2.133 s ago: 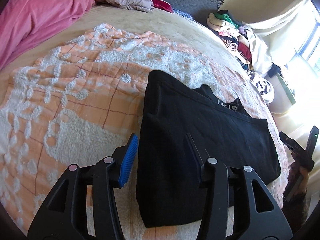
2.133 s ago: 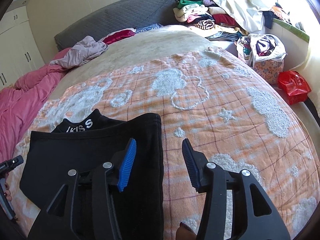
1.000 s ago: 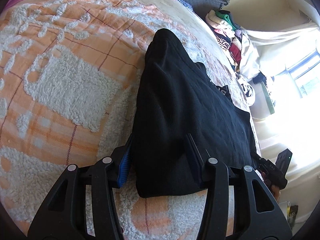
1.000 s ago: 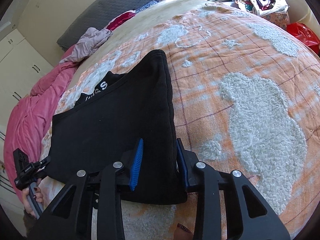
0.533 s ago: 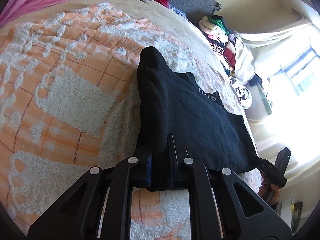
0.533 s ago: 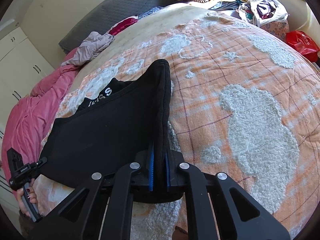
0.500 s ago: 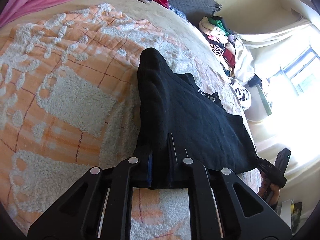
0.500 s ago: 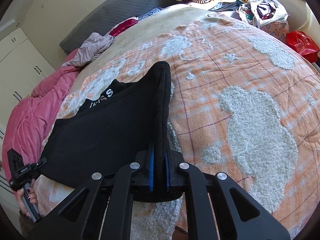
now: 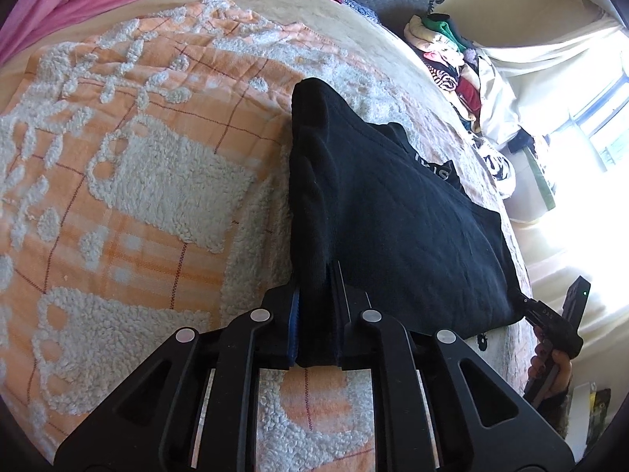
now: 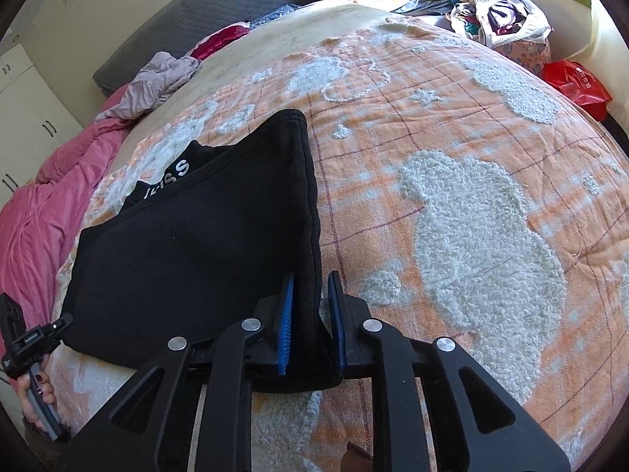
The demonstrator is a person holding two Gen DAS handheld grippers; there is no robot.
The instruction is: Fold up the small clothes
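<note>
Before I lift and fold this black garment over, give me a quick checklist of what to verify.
1. Left tongs clamped on the black garment at its near corner: ok.
2. Right tongs gripping the other near corner: not ok; jaws are opening, cloth between them but loose.
3. Layers aligned: not ok; lettered band pokes past the far edge.
4. All layers caught in each grip: cannot tell.
5. Orange blanket beyond the garment free of other clothes: ok.

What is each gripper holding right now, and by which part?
The left gripper pinches the black garment at its near left corner. The right gripper is opening; the near right corner sits between its pads.
</note>
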